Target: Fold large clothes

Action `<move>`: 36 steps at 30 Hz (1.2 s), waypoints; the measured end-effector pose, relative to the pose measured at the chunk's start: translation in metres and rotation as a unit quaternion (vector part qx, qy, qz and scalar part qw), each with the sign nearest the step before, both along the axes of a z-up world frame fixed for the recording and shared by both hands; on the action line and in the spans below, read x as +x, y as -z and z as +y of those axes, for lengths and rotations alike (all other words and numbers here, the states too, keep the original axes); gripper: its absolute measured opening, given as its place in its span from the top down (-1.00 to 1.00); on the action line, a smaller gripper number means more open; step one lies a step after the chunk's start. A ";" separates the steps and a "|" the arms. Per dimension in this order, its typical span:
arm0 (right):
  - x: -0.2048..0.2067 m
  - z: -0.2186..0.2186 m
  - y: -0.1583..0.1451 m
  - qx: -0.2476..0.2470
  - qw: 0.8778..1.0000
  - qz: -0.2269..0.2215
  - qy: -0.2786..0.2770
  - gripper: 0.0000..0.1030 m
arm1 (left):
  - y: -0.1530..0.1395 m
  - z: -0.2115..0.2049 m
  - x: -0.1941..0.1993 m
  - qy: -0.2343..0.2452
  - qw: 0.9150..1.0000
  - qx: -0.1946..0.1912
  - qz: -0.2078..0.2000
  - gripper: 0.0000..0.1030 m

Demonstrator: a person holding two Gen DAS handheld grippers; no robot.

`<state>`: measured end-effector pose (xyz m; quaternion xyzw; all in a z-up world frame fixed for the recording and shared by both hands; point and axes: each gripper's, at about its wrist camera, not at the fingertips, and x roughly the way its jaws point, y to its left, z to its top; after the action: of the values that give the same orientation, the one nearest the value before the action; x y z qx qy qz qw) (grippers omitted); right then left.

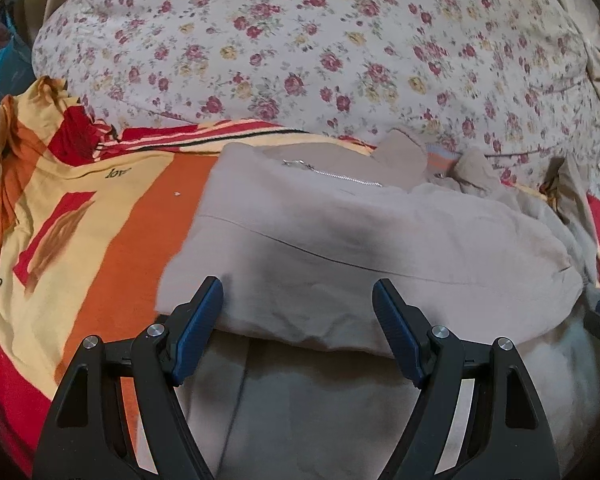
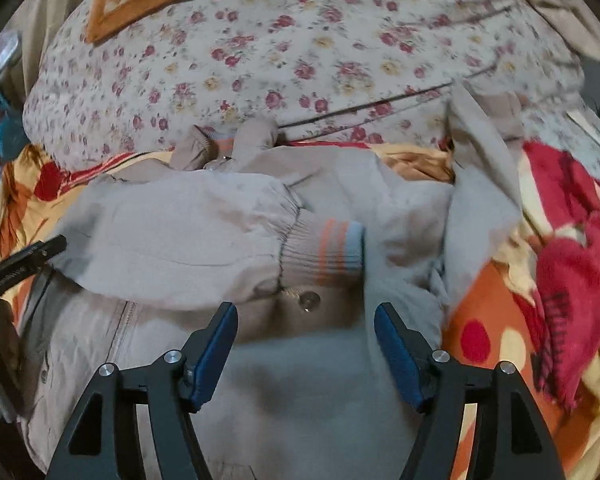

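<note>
A large beige jacket (image 1: pixel 380 236) lies on the bed, with one sleeve folded across its body. In the right wrist view the jacket (image 2: pixel 160 236) shows that sleeve's ribbed cuff (image 2: pixel 324 252) with orange and blue stripes, and a snap button (image 2: pixel 310 302) just below it. My left gripper (image 1: pixel 298 300) is open and empty, hovering over the folded sleeve's near edge. My right gripper (image 2: pixel 306 324) is open and empty, just in front of the cuff and button. A silver zipper (image 1: pixel 332 172) runs near the collar.
An orange, yellow and red patterned sheet (image 1: pixel 100 216) covers the bed under the jacket. A floral quilt (image 1: pixel 300 48) is heaped behind it. A red fringed cloth (image 2: pixel 568 280) lies at the right. The other gripper's black tip (image 2: pixel 24 264) shows at the left edge.
</note>
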<state>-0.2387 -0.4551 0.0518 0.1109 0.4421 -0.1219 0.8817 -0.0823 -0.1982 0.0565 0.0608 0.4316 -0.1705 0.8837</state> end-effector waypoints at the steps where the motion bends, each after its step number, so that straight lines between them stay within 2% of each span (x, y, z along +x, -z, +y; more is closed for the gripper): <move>1: -0.001 0.002 -0.001 -0.002 1.000 -0.004 -0.001 -0.33 | 0.001 -0.002 -0.001 0.002 1.000 0.003 -0.001 -0.51; 9: 0.022 0.020 0.000 -0.008 1.000 -0.015 -0.013 -0.33 | 0.005 -0.009 -0.003 0.013 1.000 0.018 -0.003 -0.51; 11: 0.030 0.020 0.009 -0.001 1.000 -0.006 -0.009 -0.33 | 0.008 -0.011 -0.002 0.016 1.000 0.021 0.001 -0.51; 14: 0.046 0.022 0.032 0.004 0.999 0.040 -0.009 -0.33 | 0.014 -0.014 0.001 0.020 0.999 0.030 0.010 -0.51; 15: 0.047 0.022 0.036 0.005 0.999 0.040 -0.008 -0.35 | 0.016 -0.015 0.001 0.021 0.999 0.032 0.013 -0.51; 21: 0.033 0.008 0.015 0.014 1.000 0.021 -0.010 -0.35 | 0.017 -0.014 0.002 0.022 0.999 0.032 0.023 -0.51; 24: 0.017 -0.016 -0.005 -0.001 1.000 -0.003 0.005 -0.38 | 0.008 -0.011 0.002 0.021 0.999 0.009 0.023 -0.51; 26: 0.009 -0.034 -0.011 -0.006 1.000 -0.014 0.022 -0.48 | 0.002 -0.008 0.001 0.021 1.000 -0.008 0.022 -0.51; 29: 0.003 -0.075 -0.013 -0.023 0.997 -0.014 0.073 -0.52 | -0.004 -0.006 0.001 0.017 1.000 -0.017 0.016 -0.51; 31: 0.005 -0.105 -0.013 -0.028 0.994 -0.010 0.108 -0.52 | -0.003 -0.005 0.002 0.013 1.000 -0.018 0.019 -0.51; 36: 0.037 -0.146 -0.023 -0.054 0.989 -0.023 0.138 -0.53 | 0.003 -0.005 0.006 0.010 0.999 -0.021 0.033 -0.51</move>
<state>-0.2021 -0.6006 0.0751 0.1265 0.3946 -0.2636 0.8711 -0.0758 -0.2033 0.0530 0.0413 0.4565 -0.1903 0.8682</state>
